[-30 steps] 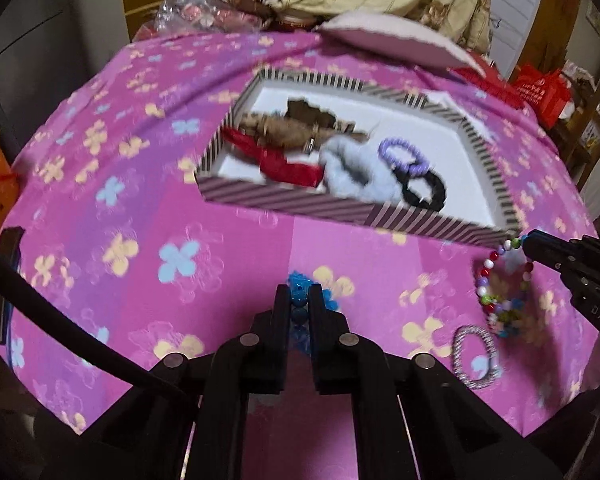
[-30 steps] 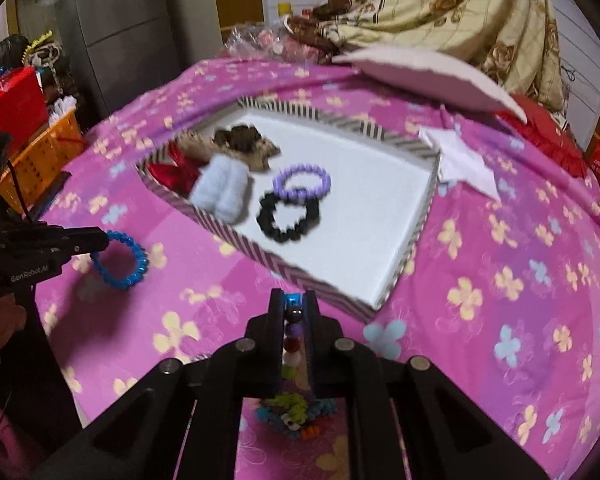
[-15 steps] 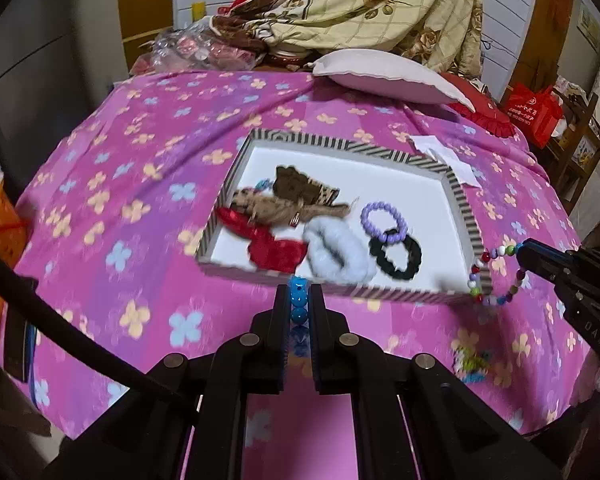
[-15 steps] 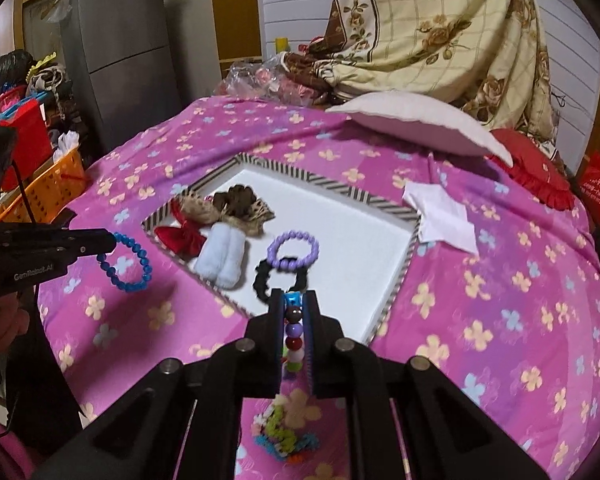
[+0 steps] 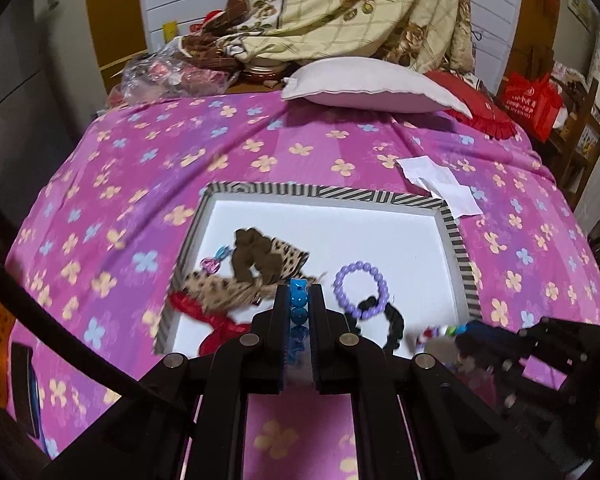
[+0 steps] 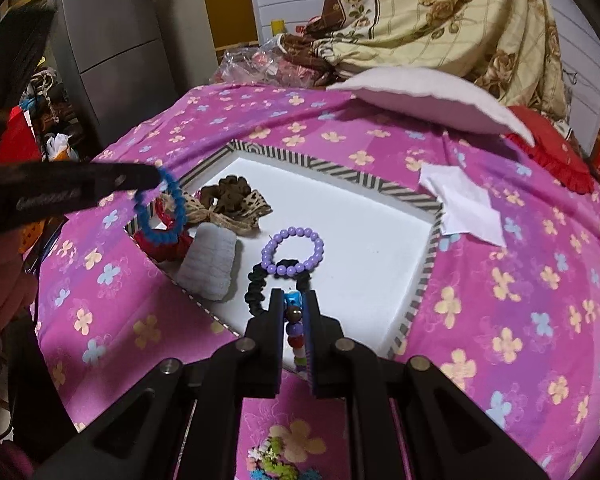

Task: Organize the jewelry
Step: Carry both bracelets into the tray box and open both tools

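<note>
Blue beads show between the closed fingers of the left hand-held gripper [image 5: 299, 306]: it grips a blue bracelet [image 6: 163, 210], which in the right wrist view hangs as a full loop above the left end of the striped tray [image 5: 458, 240] on the bed [image 5: 148, 160]. Inside the tray lie a red bow, a leopard-print bow, a grey scrunchie [image 6: 212, 266], a purple bracelet [image 6: 294, 251] and a black scrunchie touching it. Further right, the right hand-held gripper [image 6: 294, 314] is clamped on a multicoloured bracelet [image 6: 296, 332] of round mixed beads, held over the tray's near edge. Both pieces appear to be mid-carry, so the step in hand is delivery into the tray. Next, each gripper likely needs to lower over bare white floor and open, keeping the loops off the pieces already there. One more beaded piece [image 6: 276, 458] lies on the bedspread below.
</note>
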Motion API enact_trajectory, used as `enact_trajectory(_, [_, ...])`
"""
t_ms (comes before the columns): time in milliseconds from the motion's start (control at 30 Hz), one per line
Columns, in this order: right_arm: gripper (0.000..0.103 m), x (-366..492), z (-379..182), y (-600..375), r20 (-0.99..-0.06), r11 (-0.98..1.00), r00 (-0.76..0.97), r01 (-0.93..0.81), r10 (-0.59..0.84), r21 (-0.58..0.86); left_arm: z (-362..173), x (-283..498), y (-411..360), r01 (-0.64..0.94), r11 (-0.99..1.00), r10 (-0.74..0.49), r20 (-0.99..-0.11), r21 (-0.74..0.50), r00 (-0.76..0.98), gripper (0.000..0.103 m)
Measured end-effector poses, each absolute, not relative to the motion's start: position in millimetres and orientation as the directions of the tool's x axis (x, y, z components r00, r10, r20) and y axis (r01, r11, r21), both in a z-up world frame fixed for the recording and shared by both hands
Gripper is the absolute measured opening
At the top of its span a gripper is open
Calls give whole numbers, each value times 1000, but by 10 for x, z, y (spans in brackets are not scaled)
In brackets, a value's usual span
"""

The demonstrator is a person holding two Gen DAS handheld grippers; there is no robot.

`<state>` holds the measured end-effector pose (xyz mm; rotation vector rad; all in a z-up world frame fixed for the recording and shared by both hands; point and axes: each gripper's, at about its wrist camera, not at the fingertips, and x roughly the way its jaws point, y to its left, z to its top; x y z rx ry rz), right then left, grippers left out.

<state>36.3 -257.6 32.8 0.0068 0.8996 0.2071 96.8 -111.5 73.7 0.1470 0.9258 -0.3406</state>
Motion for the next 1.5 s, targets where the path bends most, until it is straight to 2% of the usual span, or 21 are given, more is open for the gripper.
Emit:
enact_trajectory(333, [9, 752, -14, -2899, -821, 996, 567, -88, 69, 24, 491, 1430, -1539, 365, 931, -201, -824, 7, 530, 29])
enact_trajectory(667, [10, 899, -239, -2963, -831, 997, 552, -61, 70, 43, 33, 1916, -1535, 287, 957, -118, -872, 27, 475, 29])
enact_trajectory(867, [27, 815, -156, -3005, -818, 996, 568, -46, 92, 80, -99, 1956, -1455, 265, 964, -150, -890, -35, 430, 30])
enact_trajectory(933, [35, 755, -100, -2996, -811, 995, 577, -46, 100, 89, -102, 1940, -1452, 267, 962, -162, -892, -48, 422, 35])
enact_trajectory(1000, [39, 698, -39, -2988, -803, 994, 587, -43, 103, 97, -78, 1884, -1440, 270, 961, -173, -892, -60, 418, 41])
enact_trajectory(1500, [50, 193, 219, -2740, -766, 991, 632, -21, 114, 130, 315, 1136, -1108, 263, 964, -173, -837, -36, 520, 42])
